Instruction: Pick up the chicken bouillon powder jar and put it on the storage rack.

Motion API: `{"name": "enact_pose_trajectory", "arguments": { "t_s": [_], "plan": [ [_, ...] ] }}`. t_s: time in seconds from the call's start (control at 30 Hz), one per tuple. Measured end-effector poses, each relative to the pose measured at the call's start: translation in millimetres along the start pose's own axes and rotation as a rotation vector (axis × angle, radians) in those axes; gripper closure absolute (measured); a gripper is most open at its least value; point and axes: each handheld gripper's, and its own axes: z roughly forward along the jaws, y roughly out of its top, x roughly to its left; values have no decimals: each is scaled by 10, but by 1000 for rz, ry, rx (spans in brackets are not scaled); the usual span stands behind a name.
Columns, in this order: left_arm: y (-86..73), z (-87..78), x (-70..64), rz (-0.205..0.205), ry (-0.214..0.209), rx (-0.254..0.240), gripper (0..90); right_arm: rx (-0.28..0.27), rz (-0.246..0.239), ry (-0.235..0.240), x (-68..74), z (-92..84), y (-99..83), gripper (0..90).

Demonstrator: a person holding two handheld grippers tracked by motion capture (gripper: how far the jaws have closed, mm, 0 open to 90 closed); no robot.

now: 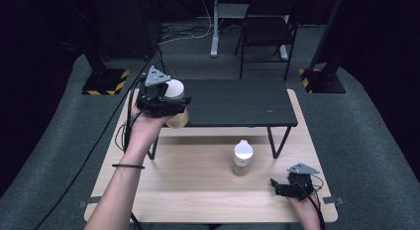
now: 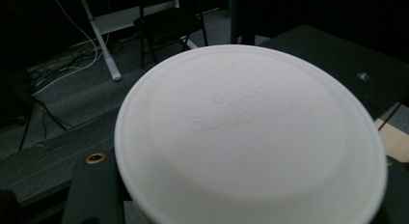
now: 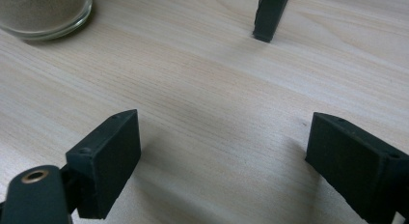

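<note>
Left gripper (image 1: 171,107) is clenching one white-lidded jar (image 1: 176,105), held above the black shelf's (image 1: 237,103) left end; its jaws are sitting hidden behind the lid (image 2: 251,132). Second jar (image 1: 242,158) is standing on the wooden table (image 1: 198,190), two jars total. Right gripper (image 3: 222,161) is resting released, jaws wide, nothing between.

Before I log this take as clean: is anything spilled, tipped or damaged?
Nothing stands out. The left gripper holds one lidded jar upright by the black shelf; the other jar stands upright on the table, lid on, no spill.
</note>
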Motion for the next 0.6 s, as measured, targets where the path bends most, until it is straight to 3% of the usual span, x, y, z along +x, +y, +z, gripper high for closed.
{"name": "enact_pose_trajectory", "arguments": {
  "t_s": [0.23,0.6],
  "plan": [
    [58,180,47,-48,24,7,343,0,-1,0,-1,0,-1,110],
    [185,383,41,-65,63,42,342,0,-2,2,-4,0,-1,109]
  ]
}}
